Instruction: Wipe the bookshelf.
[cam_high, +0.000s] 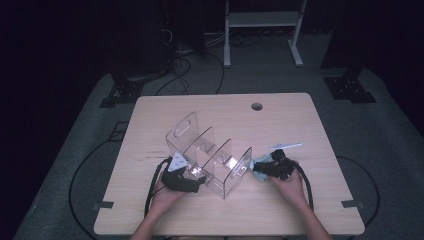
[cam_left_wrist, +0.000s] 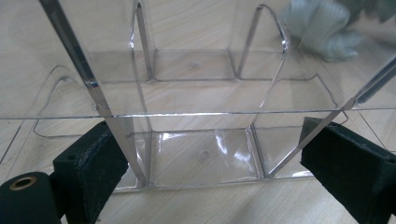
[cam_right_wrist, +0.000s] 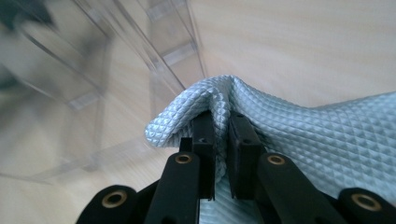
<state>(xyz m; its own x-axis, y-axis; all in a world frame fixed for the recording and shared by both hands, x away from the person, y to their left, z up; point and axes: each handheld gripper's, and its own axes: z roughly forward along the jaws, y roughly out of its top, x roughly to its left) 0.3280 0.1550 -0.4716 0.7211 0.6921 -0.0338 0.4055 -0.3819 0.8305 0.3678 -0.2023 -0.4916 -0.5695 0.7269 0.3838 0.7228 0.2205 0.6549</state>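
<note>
Pale wooden table (cam_high: 300, 200) bears a clear acrylic organizer (cam_high: 210, 160) with upright dividers at its centre. Just right of it, the right gripper (cam_right_wrist: 220, 122), held low, pinches a fold of waffle-textured light blue cloth (cam_right_wrist: 327, 135). Opposite, the left gripper (cam_left_wrist: 210, 154) rests level, jaws spread astride the organizer's near end.

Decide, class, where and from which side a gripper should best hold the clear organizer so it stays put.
Probably the organizer's near end wall: it stands upright and thin with an open top edge. Come from the person's left side, as the left gripper does, jaws straddling that end.
</note>
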